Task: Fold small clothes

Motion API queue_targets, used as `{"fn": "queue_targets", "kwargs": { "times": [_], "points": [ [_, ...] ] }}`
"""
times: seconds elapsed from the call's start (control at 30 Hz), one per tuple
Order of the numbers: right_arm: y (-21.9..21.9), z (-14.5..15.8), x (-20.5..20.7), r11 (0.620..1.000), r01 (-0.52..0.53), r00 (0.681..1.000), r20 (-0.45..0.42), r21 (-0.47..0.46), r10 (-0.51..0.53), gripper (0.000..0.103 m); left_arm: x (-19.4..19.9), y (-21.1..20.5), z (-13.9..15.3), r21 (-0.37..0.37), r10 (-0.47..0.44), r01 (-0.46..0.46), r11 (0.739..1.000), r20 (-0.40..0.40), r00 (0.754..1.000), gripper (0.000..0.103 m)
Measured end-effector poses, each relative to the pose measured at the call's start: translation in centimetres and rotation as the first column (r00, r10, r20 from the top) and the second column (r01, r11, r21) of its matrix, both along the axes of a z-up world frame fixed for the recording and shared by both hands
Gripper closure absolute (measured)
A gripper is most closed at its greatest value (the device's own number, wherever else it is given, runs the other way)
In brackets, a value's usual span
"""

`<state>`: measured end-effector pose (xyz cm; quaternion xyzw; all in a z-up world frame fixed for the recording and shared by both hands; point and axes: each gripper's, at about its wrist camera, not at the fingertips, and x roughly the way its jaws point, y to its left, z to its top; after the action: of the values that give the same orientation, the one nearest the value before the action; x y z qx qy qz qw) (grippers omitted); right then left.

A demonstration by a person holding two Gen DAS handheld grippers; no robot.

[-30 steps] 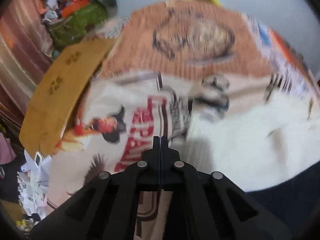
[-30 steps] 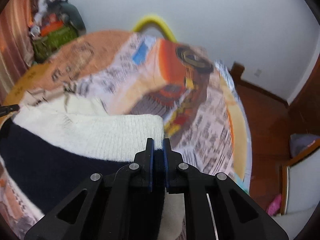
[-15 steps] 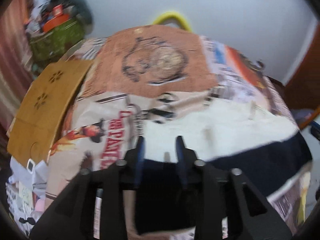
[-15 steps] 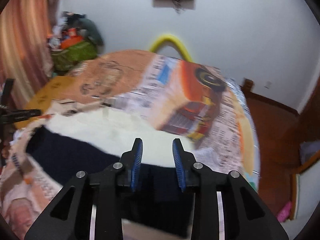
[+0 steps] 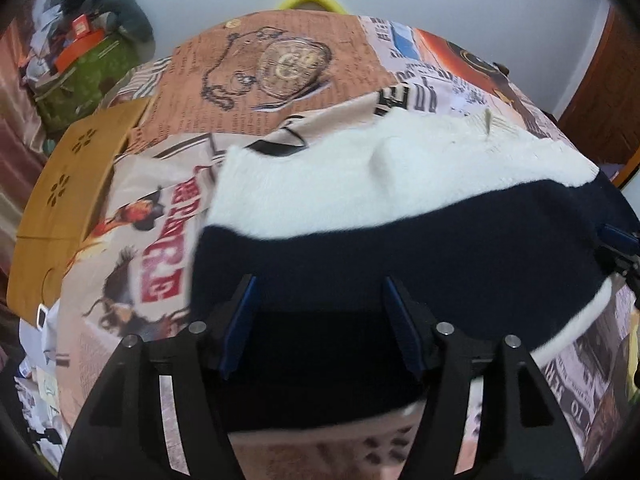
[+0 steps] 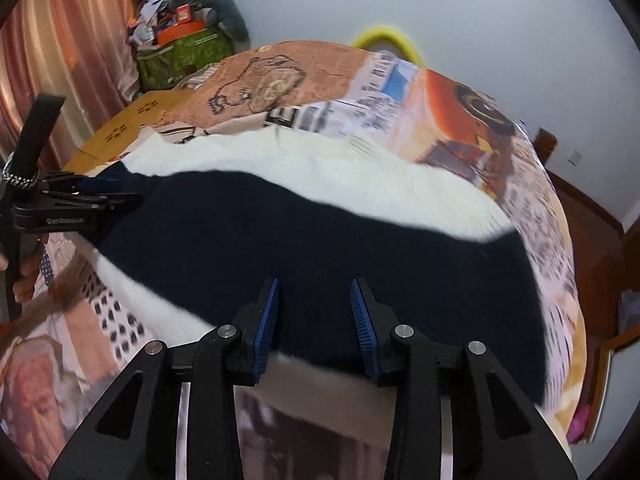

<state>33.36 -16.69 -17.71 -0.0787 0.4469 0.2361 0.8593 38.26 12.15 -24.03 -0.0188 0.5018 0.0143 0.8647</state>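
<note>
The bed's far half lies open beyond the sweater; clutter (bags, boxes) crowds its far-left corner.

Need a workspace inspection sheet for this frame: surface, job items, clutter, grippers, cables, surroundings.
Surface: bed under a newspaper-print sheet.
Job's things: navy and white sweater lying flat on the sheet.
Clutter: cardboard at the bed's edge; heaped green bag beyond it.
Grippers: left gripper and right gripper open over the navy part, jaws just opened, gripping nothing.
Cables: nothing seen.
Surroundings: white wall, curtain, wooden floor.
</note>
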Motion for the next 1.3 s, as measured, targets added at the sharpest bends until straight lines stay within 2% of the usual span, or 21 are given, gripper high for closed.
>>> {"fn": "queue_targets", "kwargs": {
  "times": [0.2,0.3,0.33,0.47,0.6,0.67,0.77,0.8,0.87,1.03,1.1,1.2,1.3],
  "points": [
    [-4.0,0.8,-1.7,0.996,0.080,0.997,-0.008,0.036,-0.080,0.069,-3.0,2.0,0.4,0.011,0.013,-0.013,1.000,0.004,1.000,0.039],
    [-4.8,1.0,-2.5,0.994,0.101,0.995,-0.007,0.046,-0.101,0.069,-4.3,2.6,0.7,0.072,0.062,-0.062,0.995,0.002,0.998,0.034],
    [-4.8,1.0,-2.8,0.993,0.105,0.994,-0.007,0.045,-0.105,0.069,-4.7,3.1,0.7,0.057,0.078,-0.078,0.995,-0.002,0.997,0.034],
    [-4.4,1.5,-3.7,0.995,0.102,0.995,0.021,0.009,-0.102,0.066,-6.7,5.6,1.1,-0.087,0.178,-0.180,0.980,-0.033,0.983,0.034],
    [-3.4,2.6,-4.4,0.997,0.074,0.995,0.071,-0.017,-0.073,0.058,-8.5,6.8,1.7,-0.192,0.264,-0.271,0.943,-0.063,0.962,0.027],
    [-2.9,3.1,-4.4,0.998,0.061,0.994,0.088,-0.015,-0.060,0.057,-9.3,6.9,1.7,-0.267,0.280,-0.292,0.918,-0.082,0.956,0.024],
    [-1.8,3.7,-4.4,0.999,0.048,0.992,0.113,0.011,-0.049,0.046,-9.8,6.1,1.3,-0.335,0.285,-0.308,0.891,-0.117,0.951,0.024],
    [-1.2,3.9,-4.1,0.999,0.039,0.992,0.122,0.022,-0.042,0.045,-9.8,5.6,1.2,-0.350,0.281,-0.307,0.885,-0.124,0.952,0.024],
    [-0.3,3.8,-3.9,0.999,0.025,0.992,0.123,0.025,-0.028,0.045,-9.5,4.6,0.5,-0.417,0.250,-0.293,0.860,-0.157,0.955,0.023],
    [2.4,2.8,-2.6,1.000,-0.016,0.993,0.120,0.012,0.015,0.045,-7.8,2.7,-1.6,-0.563,0.194,-0.293,0.773,-0.231,0.954,0.023],
    [3.1,2.2,-1.8,1.000,-0.022,0.994,0.109,0.009,0.020,0.045,-7.0,2.4,-2.4,-0.591,0.196,-0.312,0.744,-0.253,0.947,0.020],
    [3.6,1.0,-0.5,1.000,-0.013,0.998,0.066,0.025,0.011,0.045,-5.4,2.4,-2.7,-0.637,0.202,-0.320,0.702,-0.252,0.946,0.006],
    [3.5,-0.3,0.5,0.999,0.016,1.000,0.017,0.029,-0.016,0.045,-3.7,3.2,-2.9,-0.652,0.236,-0.345,0.675,-0.252,0.938,0.006]
  ]
}}
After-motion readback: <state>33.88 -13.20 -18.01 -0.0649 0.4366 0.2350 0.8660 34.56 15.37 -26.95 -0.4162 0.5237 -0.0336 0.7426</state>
